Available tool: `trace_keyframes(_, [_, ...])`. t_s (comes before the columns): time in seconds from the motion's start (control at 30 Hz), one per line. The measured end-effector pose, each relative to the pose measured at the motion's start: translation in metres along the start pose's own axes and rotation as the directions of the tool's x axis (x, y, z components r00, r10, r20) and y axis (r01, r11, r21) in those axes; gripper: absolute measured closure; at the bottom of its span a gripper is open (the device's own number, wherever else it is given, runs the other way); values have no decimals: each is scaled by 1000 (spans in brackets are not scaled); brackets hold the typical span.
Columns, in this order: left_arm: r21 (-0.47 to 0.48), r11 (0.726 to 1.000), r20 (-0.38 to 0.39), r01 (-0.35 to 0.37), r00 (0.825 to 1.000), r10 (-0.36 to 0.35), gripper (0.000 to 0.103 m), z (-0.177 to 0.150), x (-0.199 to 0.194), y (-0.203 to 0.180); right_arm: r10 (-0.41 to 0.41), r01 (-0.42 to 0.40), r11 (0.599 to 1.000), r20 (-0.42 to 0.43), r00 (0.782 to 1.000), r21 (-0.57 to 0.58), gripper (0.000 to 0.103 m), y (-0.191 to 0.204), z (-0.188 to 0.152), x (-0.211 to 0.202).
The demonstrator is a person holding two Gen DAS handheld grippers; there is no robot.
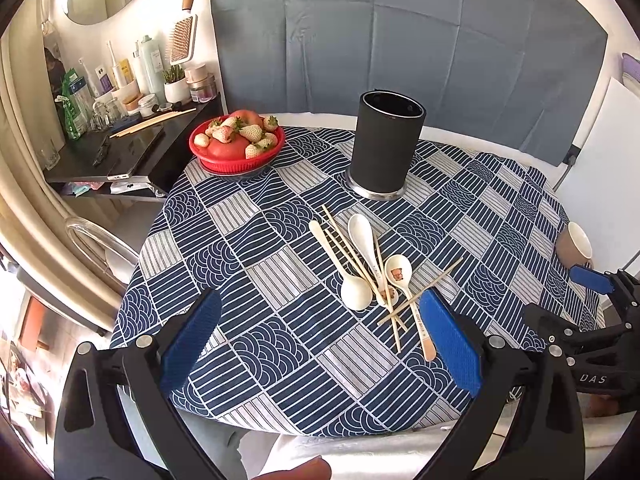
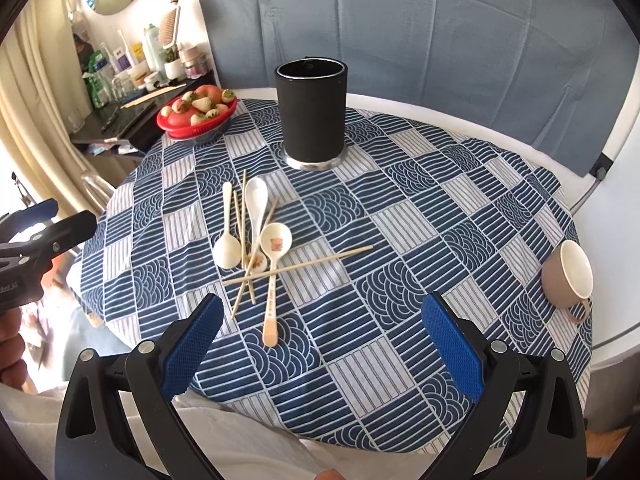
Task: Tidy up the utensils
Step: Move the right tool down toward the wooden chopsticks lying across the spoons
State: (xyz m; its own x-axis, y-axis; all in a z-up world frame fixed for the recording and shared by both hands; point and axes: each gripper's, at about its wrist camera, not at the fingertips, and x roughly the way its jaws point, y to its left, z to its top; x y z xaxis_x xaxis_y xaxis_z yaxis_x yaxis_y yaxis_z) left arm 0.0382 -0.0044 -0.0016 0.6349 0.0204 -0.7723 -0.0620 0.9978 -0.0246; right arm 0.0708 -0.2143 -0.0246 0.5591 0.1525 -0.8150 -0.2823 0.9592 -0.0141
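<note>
Bare cloth on the bench [image 2: 400, 280] lies open between the spoon-and-chopstick heap [image 2: 256, 248] and the tipped cup [image 2: 568, 280], while the black holder [image 2: 312, 112] blocks the far middle.

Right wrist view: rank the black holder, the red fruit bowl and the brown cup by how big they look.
1. Black holder, largest.
2. Red fruit bowl.
3. Brown cup, smallest, though it sits nearer the camera, so bowl versus cup is unsure.
</note>
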Motion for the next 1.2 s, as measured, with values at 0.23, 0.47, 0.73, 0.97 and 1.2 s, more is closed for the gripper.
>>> trace_keyframes(0.23, [18,1000,-8,12,1000,-11,6,15,11,4,-21,20,1000,-15,1000,-12,8,0,14,10])
trace_keyframes(0.47, [53,998,-44,26,999,-23,6,32,35,3,-73,72,997,-35,997,-14,8,-2,27,22])
trace_keyframes(0.73, [68,996,-104,54,993,-47,6,50,63,5,-124,125,992,-85,989,4,8,-8,39,45])
trace_keyframes(0.97, [77,995,-156,65,986,-52,6,65,93,8,-132,137,990,-140,981,31,8,-14,48,68])
trace_keyframes(1.2, [91,993,-217,75,975,-53,6,78,126,9,-120,135,989,-203,972,60,8,-18,54,93])
